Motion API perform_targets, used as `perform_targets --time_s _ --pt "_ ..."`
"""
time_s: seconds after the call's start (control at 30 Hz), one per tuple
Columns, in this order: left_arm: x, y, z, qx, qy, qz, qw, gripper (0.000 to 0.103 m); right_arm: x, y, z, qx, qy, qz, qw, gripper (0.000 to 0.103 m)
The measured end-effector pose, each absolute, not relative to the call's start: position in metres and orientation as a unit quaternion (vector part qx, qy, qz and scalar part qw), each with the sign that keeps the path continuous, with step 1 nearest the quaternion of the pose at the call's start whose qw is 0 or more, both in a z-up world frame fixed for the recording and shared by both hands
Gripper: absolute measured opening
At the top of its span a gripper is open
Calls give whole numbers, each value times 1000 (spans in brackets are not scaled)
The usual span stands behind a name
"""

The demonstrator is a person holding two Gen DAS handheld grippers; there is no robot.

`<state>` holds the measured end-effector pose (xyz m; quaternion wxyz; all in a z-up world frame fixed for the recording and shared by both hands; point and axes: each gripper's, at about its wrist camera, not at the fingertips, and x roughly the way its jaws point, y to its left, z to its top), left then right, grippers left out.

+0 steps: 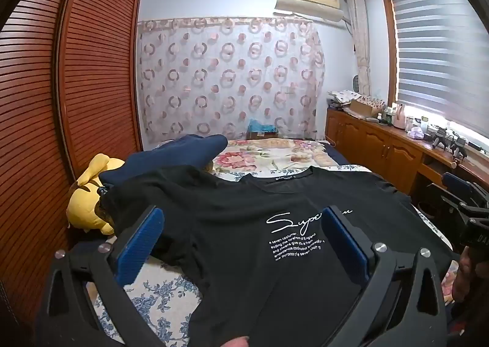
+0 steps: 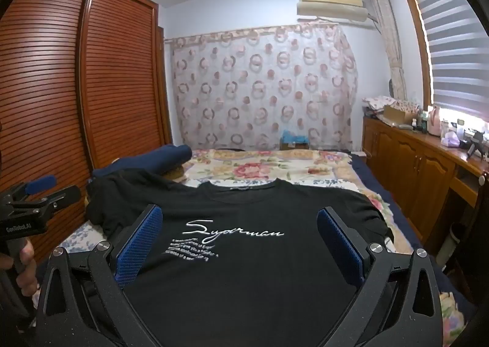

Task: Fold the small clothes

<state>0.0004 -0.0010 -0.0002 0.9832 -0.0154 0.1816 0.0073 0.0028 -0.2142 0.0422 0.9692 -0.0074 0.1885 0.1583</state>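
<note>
Black T-shirt [image 2: 244,255] spread flat on bed [image 2: 275,166], unfolded. Left tool [image 1: 241,243] and right tool [image 2: 238,240] both gaping, empty, above it. Folding not started.

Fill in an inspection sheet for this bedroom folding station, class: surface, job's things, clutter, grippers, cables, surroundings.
Surface: bed with floral cover.
Job's things: black T-shirt spread flat, print up, collar away from the cameras.
Clutter: navy garment and yellow plush toy beside the left sleeve.
Grippers: left gripper and right gripper both open above the shirt, holding nothing.
Cables: nothing seen.
Surroundings: slatted wardrobe, patterned curtain, air conditioner, crowded wooden cabinet under the blinds.
</note>
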Motion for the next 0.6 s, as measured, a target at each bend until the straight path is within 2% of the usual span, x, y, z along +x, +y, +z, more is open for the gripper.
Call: perform_targets --time_s 0.6 --pt "0 -1 0 -19 184 6 983 103 3 -214 43 -9 187 159 969 103"
